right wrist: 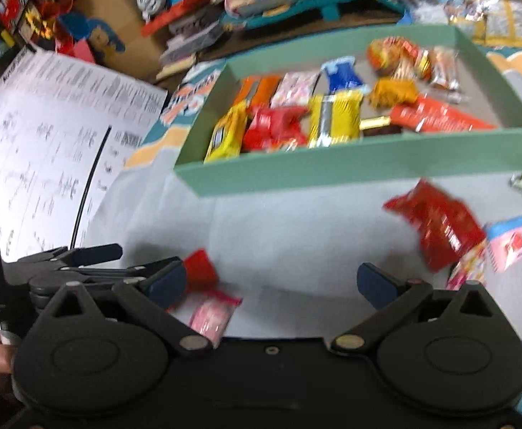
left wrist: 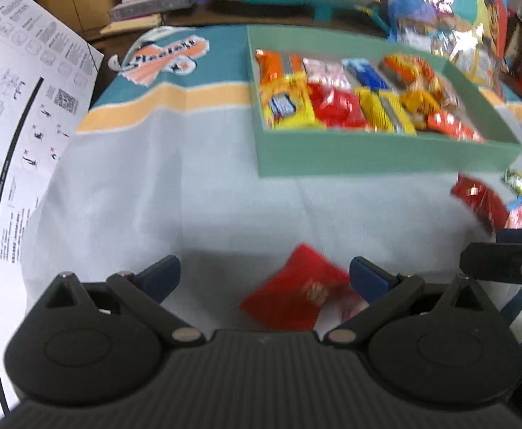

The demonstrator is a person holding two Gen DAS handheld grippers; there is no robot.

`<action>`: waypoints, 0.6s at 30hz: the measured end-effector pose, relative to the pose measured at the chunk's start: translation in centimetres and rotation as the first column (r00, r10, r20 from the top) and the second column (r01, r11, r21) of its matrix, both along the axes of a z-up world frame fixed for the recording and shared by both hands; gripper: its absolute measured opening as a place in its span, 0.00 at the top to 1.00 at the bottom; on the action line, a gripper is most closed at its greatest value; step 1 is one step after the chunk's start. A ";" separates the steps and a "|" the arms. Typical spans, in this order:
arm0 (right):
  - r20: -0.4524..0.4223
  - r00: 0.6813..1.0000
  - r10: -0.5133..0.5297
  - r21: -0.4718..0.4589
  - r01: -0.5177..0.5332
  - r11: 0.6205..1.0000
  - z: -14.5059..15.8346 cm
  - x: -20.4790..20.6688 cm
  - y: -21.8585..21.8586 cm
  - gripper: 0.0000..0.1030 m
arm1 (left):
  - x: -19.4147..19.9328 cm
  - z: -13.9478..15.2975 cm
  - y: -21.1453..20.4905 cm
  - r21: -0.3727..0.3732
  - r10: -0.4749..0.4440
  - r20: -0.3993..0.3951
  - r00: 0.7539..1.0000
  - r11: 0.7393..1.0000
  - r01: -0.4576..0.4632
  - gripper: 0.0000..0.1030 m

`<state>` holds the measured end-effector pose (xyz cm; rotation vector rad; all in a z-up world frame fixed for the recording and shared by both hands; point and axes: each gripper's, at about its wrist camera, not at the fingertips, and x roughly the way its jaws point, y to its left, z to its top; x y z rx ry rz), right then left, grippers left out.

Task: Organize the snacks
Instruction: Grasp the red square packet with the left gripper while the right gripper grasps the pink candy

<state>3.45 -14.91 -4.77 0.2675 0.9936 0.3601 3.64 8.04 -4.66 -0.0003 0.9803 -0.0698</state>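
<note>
While a pale grey cloth with teal and yellow bands point(left wrist: 175, 186) covers the table, a large white printed instruction sheet point(left wrist: 14, 114) lies over its left side. Toward the far right sits a shallow green rectangular cardboard box point(left wrist: 378, 153), packed with wrapped snacks in yellow, red, orange, blue and pink point(right wrist: 318, 118). Outside the box, on the cloth just in front of its right end, lies a red foil snack packet point(right wrist: 439, 225), with a pink wrapped snack point(right wrist: 518, 239) beside it. The left tool point(left wrist: 264, 279) is spread wide and holds nothing; a small red snack pouch point(left wrist: 296, 289) lies on the cloth between its fingers. The right tool point(right wrist: 271, 282) is likewise wide apart and empty, a small pink-and-red wrapped sweet point(right wrist: 210, 312) by its left finger.
</note>
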 end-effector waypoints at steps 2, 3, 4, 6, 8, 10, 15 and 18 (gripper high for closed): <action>-0.020 1.000 0.012 -0.017 -0.012 1.000 -0.5 -0.4 0.6 0.03 | -0.3 -0.6 -0.1 0.010 -0.019 -0.007 1.000 1.000 0.019 0.00; -0.032 0.999 0.018 -0.022 -0.019 1.000 -0.7 -0.5 0.8 0.04 | -0.4 -0.9 -0.2 0.013 -0.029 -0.009 1.000 0.999 0.029 0.01; -0.043 0.999 0.023 -0.025 -0.024 0.999 -0.8 -0.6 1.0 0.05 | -0.4 -1.2 -0.3 0.014 -0.040 -0.011 0.999 0.999 0.040 0.02; -0.056 0.998 0.033 -0.033 -0.035 0.999 -1.1 -0.7 1.5 0.11 | -0.5 -1.6 -0.5 0.017 -0.063 -0.011 0.998 0.998 0.063 0.12; -0.067 0.997 0.049 -0.042 -0.051 0.998 -1.3 -0.9 2.3 0.16 | -0.4 -1.9 -0.5 0.018 -0.076 -0.008 0.997 0.997 0.077 0.25; -0.068 0.995 0.067 -0.050 -0.070 0.996 -1.2 -1.1 3.0 0.25 | -0.4 -2.0 -0.3 0.008 -0.073 0.001 0.997 0.997 0.073 0.53; -0.076 0.989 0.128 -0.072 -0.133 0.988 -1.5 -1.5 5.2 0.41 | -0.3 -1.9 1.7 -0.052 -0.014 0.008 1.000 0.999 0.014 0.63; -0.077 0.981 0.175 -0.094 -0.182 0.979 -1.9 -1.7 6.9 0.46 | -0.4 -2.0 2.8 -0.078 0.015 0.004 1.000 0.997 -0.015 0.63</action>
